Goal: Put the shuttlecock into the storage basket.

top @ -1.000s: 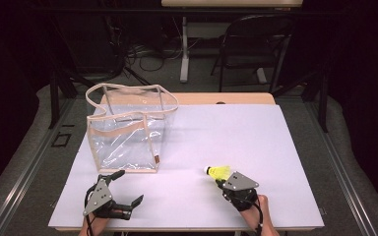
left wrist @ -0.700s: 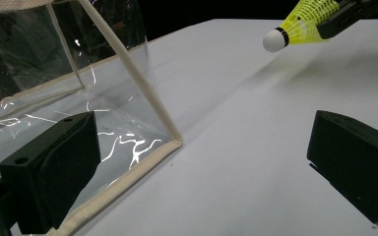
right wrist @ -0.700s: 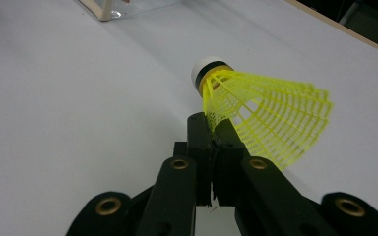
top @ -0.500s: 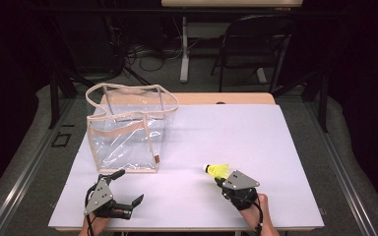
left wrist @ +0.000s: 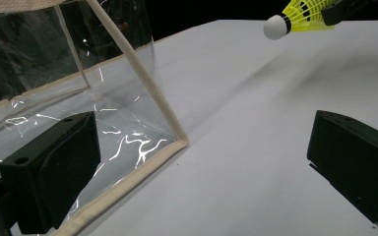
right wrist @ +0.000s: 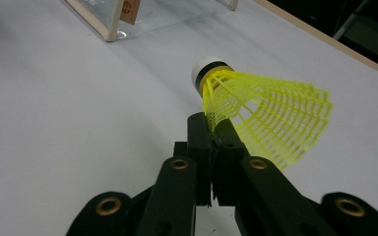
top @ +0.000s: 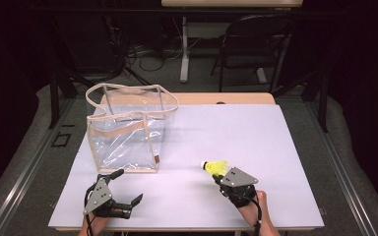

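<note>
A yellow plastic shuttlecock [top: 215,167] with a white cork tip hangs just above the white table, its skirt edge pinched in my right gripper [top: 221,178]. In the right gripper view the jaws are shut on the mesh skirt of the shuttlecock [right wrist: 256,110] and the right gripper [right wrist: 215,132] points toward the bag. A clear plastic bag [top: 128,130] with beige trim and handles stands upright at the left. My left gripper [top: 126,187] rests open at the front left, just short of the bag's near corner. The left gripper view has the bag's corner [left wrist: 179,140] and the shuttlecock [left wrist: 295,17] at top right.
The white tabletop [top: 256,132] stretches to the right and behind the shuttlecock. A wooden strip runs along its far edge. Beyond it stand a black chair [top: 256,44] and a desk leg with cables on the dark floor.
</note>
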A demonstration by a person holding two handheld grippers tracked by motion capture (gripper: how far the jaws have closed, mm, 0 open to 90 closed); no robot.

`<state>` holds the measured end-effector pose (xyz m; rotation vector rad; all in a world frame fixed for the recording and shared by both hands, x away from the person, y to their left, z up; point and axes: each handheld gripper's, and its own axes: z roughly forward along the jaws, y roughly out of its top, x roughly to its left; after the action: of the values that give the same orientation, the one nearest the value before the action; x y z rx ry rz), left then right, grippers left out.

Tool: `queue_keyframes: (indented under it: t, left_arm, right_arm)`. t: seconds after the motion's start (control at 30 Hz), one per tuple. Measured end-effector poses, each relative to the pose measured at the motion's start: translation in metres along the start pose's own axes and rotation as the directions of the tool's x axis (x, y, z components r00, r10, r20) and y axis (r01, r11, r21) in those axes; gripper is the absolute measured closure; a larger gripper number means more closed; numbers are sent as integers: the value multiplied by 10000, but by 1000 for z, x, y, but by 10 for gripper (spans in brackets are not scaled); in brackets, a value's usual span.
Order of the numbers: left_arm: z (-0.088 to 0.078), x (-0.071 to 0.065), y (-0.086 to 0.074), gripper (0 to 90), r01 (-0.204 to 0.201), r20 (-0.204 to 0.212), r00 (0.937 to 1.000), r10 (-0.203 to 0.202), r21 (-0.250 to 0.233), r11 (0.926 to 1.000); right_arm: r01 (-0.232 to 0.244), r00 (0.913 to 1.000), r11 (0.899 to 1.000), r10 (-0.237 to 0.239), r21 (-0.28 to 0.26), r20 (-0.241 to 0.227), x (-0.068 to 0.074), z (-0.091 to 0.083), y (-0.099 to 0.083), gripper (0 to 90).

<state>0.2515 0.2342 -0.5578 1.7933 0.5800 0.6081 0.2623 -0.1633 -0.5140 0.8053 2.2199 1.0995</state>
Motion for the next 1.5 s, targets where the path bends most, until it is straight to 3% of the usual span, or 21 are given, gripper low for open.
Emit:
queue_keyframes:
  t: [0.9, 1.5]
  left_arm:
    - [-1, 1, 0, 0, -27, -42, 10000, 27, 26, 10000]
    - [-1, 1, 0, 0, -55, -55, 10000, 55, 67, 10000]
  right_arm:
    - [158, 9998, 9994, -155, -306, 102, -7, 5, 22, 888]
    - [74, 9992, 9974, -46, -714, 391, -17, -12, 35, 890]
